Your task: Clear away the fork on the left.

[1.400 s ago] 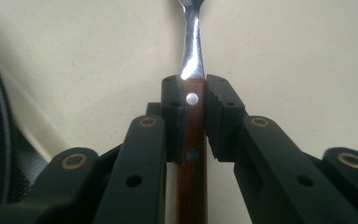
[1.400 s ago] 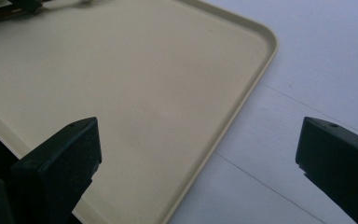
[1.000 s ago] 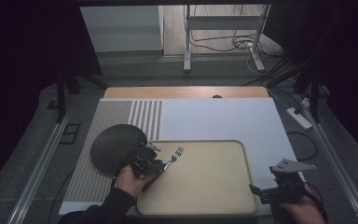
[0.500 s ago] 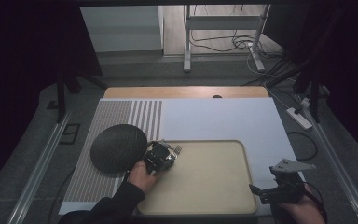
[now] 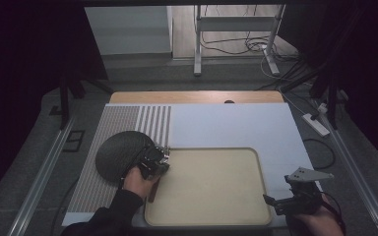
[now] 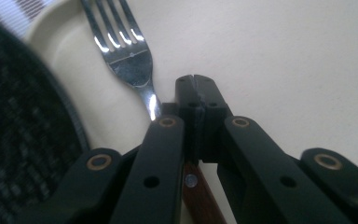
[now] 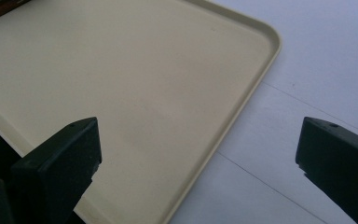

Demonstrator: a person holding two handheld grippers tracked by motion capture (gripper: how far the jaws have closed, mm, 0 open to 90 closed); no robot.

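Steel and wood: I see a fork [image 6: 129, 60] with a shiny head and a brown wooden handle running under my left gripper [image 6: 196, 88] in the left gripper view.
Left gripper: its black jaws are pressed together, tip to tip; the fork's neck passes just to their left and the handle beneath the links, so I cannot tell whether it is pinched.
Fork position: tines point to the top of the left gripper view, lying on the tray [image 6: 279, 56] close to its rounded rim.
High view: my left gripper [image 5: 153, 162] sits at the tray's upper left corner [image 5: 211, 189], left of centre in the frame.
Dark mat: a round woven black mat [image 5: 120, 155] lies just left of the tray, touching its edge in the left gripper view.
Right gripper: jaws [image 7: 196, 154] spread wide, hanging over the tray's rim [image 7: 256, 84] and the white table sheet [image 7: 317, 56].
Right gripper place: lower right of the high view [image 5: 295, 200], off the tray's right corner.
Striped cloth: a striped placemat [image 5: 128, 123] lies under the mat, upper left of the tray.
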